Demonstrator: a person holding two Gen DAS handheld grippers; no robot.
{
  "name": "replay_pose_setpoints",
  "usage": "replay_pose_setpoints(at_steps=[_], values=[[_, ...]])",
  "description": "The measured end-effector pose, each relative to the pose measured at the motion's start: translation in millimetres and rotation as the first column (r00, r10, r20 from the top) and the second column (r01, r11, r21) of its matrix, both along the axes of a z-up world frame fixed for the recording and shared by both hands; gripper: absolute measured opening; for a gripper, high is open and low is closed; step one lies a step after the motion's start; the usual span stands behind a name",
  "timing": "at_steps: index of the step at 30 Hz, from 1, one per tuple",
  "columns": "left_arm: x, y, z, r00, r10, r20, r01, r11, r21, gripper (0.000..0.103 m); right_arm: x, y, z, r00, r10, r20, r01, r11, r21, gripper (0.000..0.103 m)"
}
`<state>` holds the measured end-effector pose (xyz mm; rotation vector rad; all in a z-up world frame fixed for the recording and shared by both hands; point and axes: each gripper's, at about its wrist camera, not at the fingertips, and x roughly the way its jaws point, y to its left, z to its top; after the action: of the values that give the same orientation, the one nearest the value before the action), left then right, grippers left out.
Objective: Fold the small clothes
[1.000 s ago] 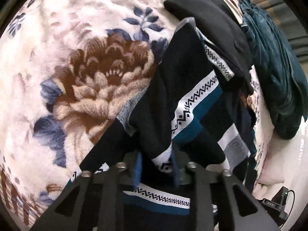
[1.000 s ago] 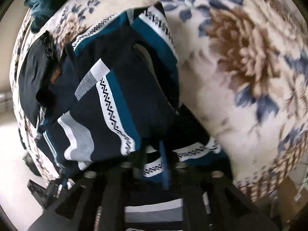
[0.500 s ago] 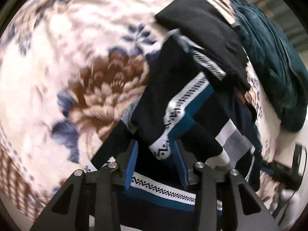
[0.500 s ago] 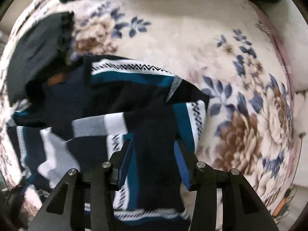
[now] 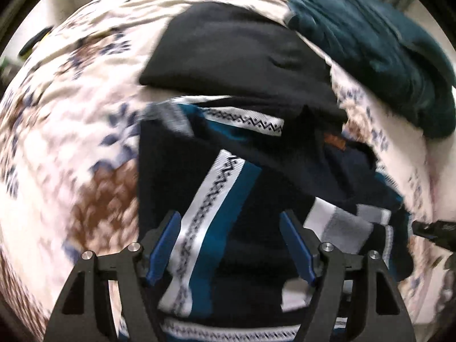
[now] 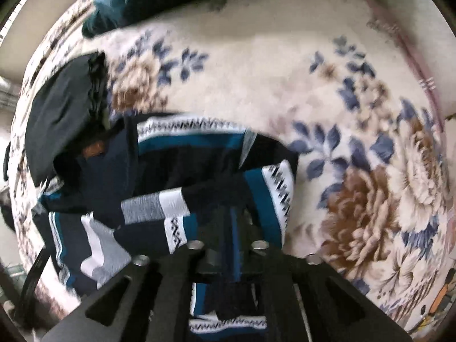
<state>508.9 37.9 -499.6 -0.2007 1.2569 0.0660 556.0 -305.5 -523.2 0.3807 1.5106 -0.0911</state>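
A navy sweater with white, teal and grey patterned stripes lies bunched on a floral blanket. It also shows in the right wrist view. My left gripper is open, its blue fingers spread wide over the sweater, holding nothing. My right gripper is shut on a fold of the sweater, the blue pads pressed together in the dark cloth.
A folded black garment lies just beyond the sweater, also in the right wrist view. A dark teal garment is heaped at the back. The blanket spreads to the right.
My left gripper has opened wide and let go of the sweater, which now lies below it. My right gripper, open half a second ago, has shut on a fold of the sweater.
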Motion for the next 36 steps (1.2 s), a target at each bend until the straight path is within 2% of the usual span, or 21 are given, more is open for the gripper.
replay_pose_setpoints(at_steps=[1,5,6,7,8,15,18,21,22,23,27,32,33,35,36], values=[[6,-3,-7,1.0,-0.028,-0.011,0.028,0.999,0.02,0.07,0,1,-4,1.0,0.004,-0.018,-0.004,1.0,0.003,0.041],[18,-10,-25,0.993,-0.1,-0.057,0.106,0.99,0.098,0.07,-2,9,-27,0.997,0.029,-0.066,-0.03,1.0,-0.006,0.043],[20,-10,-29,0.992,-0.107,-0.066,0.114,0.987,0.109,0.07,-3,10,-31,0.997,0.031,-0.07,-0.031,1.0,-0.004,0.038],[21,-8,-34,0.991,-0.112,-0.078,0.121,0.985,0.123,0.07,-4,11,-33,0.998,0.032,-0.062,-0.031,1.0,0.002,0.017],[22,-7,-36,0.99,-0.112,-0.082,0.122,0.984,0.131,0.07,-5,11,-33,0.998,0.029,-0.047,-0.029,1.0,-0.006,0.007],[25,5,-40,0.993,-0.082,-0.089,0.093,0.988,0.123,0.07,-19,-16,-18,0.993,-0.104,0.052,0.104,0.995,-0.002,0.006],[20,4,-30,0.993,-0.081,-0.083,0.092,0.987,0.131,0.07,-16,-20,-21,0.995,-0.096,0.016,0.096,0.995,0.042,0.01],[8,6,-12,0.996,-0.065,-0.058,0.071,0.991,0.116,0.07,-26,-27,-12,0.99,-0.139,-0.002,0.138,0.986,0.092,0.027],[-1,8,-3,0.997,-0.056,-0.043,0.06,0.993,0.102,0.07,-34,-32,-5,0.986,-0.166,0.009,0.164,0.98,0.116,0.035],[-8,9,3,0.998,-0.05,-0.035,0.053,0.994,0.095,0.07,-44,-37,3,0.98,-0.198,0.02,0.194,0.971,0.142,0.037],[-35,13,17,0.999,0.01,-0.034,-0.008,0.999,0.054,0.07,-83,-39,15,0.969,-0.247,0.006,0.24,0.946,0.219,0.037],[-67,21,6,0.988,0.125,-0.093,-0.13,0.99,-0.05,0.07,-106,-29,1,0.972,-0.231,-0.031,0.232,0.941,0.246,0.037],[-69,24,1,0.984,0.142,-0.108,-0.15,0.986,-0.073,0.07,-106,-28,-2,0.972,-0.233,-0.026,0.232,0.94,0.251,0.037],[-76,31,-17,0.966,0.207,-0.155,-0.231,0.961,-0.153,0.07,-101,-22,-10,0.977,-0.213,-0.008,0.209,0.945,0.251,0.037],[-78,39,-30,0.948,0.258,-0.188,-0.298,0.927,-0.23,0.068,-98,-20,-12,0.978,-0.207,0.001,0.201,0.949,0.244,0.035]])
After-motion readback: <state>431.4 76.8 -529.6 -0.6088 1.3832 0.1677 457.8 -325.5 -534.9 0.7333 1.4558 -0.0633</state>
